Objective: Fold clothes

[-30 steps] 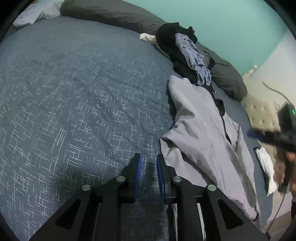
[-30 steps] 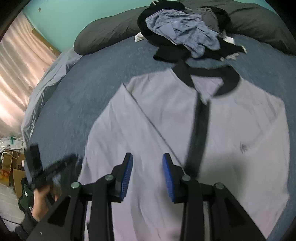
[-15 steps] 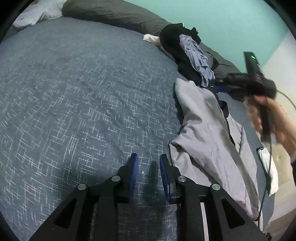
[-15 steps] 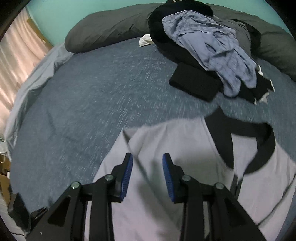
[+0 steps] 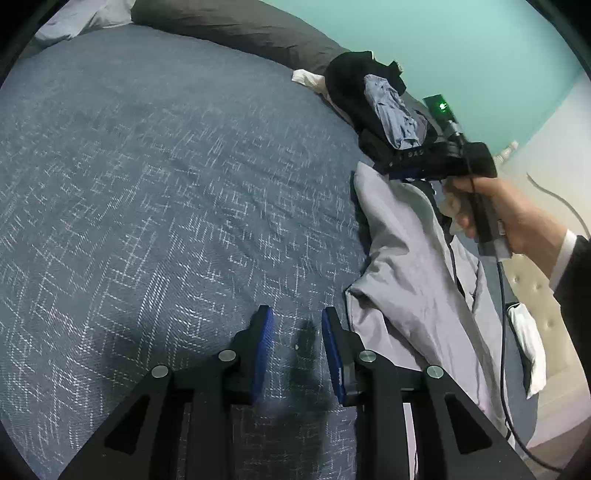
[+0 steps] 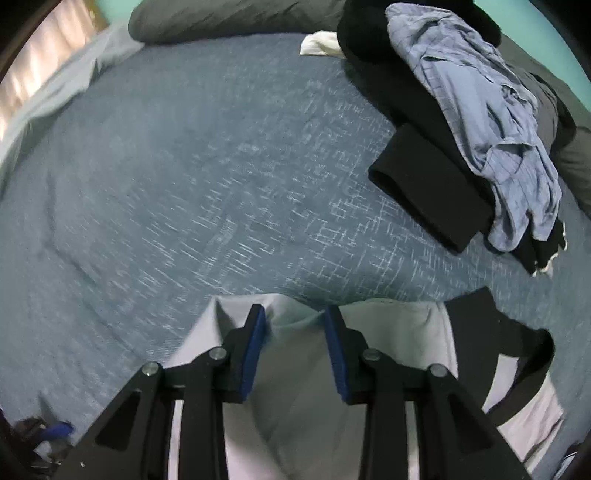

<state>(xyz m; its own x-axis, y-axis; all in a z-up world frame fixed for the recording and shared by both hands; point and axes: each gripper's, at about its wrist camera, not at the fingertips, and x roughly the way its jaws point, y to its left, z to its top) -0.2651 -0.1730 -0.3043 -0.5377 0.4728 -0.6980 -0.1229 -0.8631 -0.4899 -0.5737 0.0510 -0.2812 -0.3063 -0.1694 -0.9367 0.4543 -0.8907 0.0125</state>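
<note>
A dark blue bedspread (image 5: 155,206) with a pale cross-hatch weave filled most of both views. Long grey pillows (image 5: 236,26) ran along its far edge, in the upper part of each frame, against a teal wall (image 5: 480,55). A grey shirt (image 5: 413,266) with a black collar and placket lay rumpled at the right of the left wrist view; in the right wrist view its shoulder edge and collar crossed the bottom of the frame. A heap of unfolded clothes (image 6: 461,122), a black garment with a blue checked shirt draped over it, sat in the upper right, apart from the grey shirt.

The right gripper (image 6: 295,328) was spread, its blue pads either side of the shirt's top edge, with cloth between them but not pinched. In the left wrist view a hand (image 5: 506,214) held it by the handle over the shirt's upper end. The left gripper (image 5: 297,325) was also spread, over bare bedspread, just left of the shirt's sleeve fold and holding nothing.
</note>
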